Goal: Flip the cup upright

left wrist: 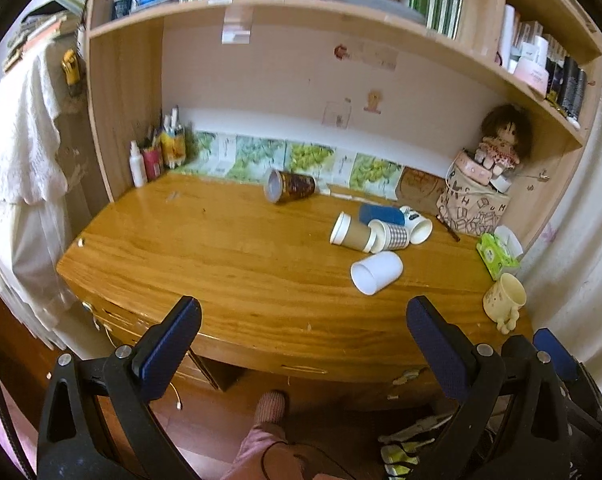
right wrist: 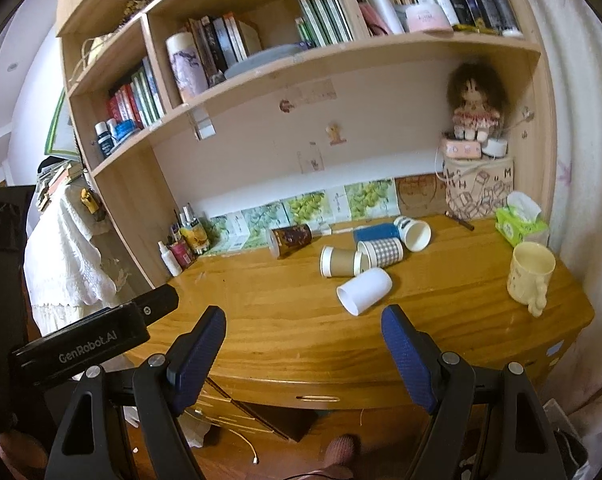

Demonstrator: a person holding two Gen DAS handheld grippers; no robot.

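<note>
Several paper cups lie on their sides on the wooden desk (left wrist: 221, 248): a plain white cup (left wrist: 377, 272) (right wrist: 364, 290) nearest, a brown cup (left wrist: 352, 233) (right wrist: 341, 262), a checked cup (left wrist: 389, 235) (right wrist: 381, 253), a blue cup (left wrist: 381, 214) (right wrist: 376, 233), a white printed cup (left wrist: 417, 224) (right wrist: 413, 232) and a dark brown cup (left wrist: 289, 186) (right wrist: 291, 239) at the back. My left gripper (left wrist: 303, 322) is open and empty before the desk's front edge. My right gripper (right wrist: 304, 332) is open and empty, just short of the white cup.
A cream mug (left wrist: 504, 300) (right wrist: 531, 274) stands upright at the desk's right, by a green tissue pack (left wrist: 497, 254) (right wrist: 521, 226). A printed bag with a doll (left wrist: 475, 204) (right wrist: 479, 192) sits in the back right corner. Bottles and pens (left wrist: 157, 156) (right wrist: 185, 242) stand back left. Shelves hang overhead.
</note>
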